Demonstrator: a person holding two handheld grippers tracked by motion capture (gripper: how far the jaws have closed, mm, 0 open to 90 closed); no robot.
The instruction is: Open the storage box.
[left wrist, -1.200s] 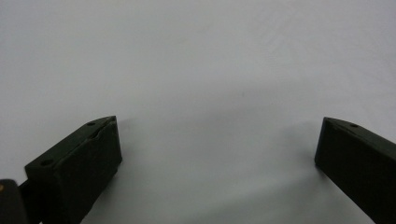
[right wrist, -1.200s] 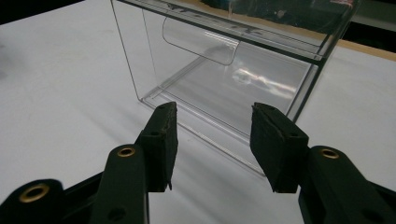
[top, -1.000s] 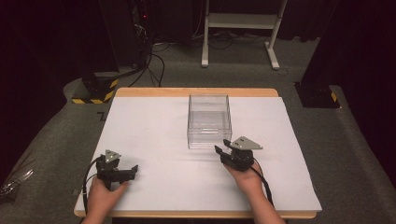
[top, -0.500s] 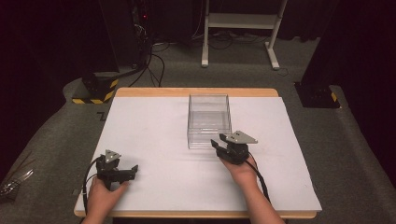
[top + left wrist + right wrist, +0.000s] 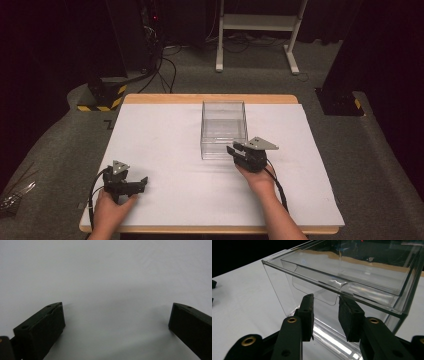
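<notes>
A clear plastic box [image 5: 223,127] stands on the white table cover [image 5: 160,135], a little behind the middle. It holds an inner clear tray with a rounded cut-out in its near wall [image 5: 322,293]. My right gripper [image 5: 233,151] is right at the box's near wall, on the right side. In the right gripper view its jaws [image 5: 325,300] flank the cut-out with a gap between them, have just been closing, and I see no pad pressing on the plastic. My left gripper [image 5: 142,182] rests at the front left, jaws wide apart [image 5: 116,315] over bare white cover.
The table's wooden rim [image 5: 210,98] shows at the far edge. Beyond it on the grey floor stand a white metal frame [image 5: 255,30], dark cables [image 5: 165,65] and a black-and-yellow striped base [image 5: 100,97]. A dark block [image 5: 340,100] sits off the far right corner.
My right gripper has moved forward and slightly left, up to the box's near wall, and its jaws have narrowed. The left gripper and the box have stayed put.
</notes>
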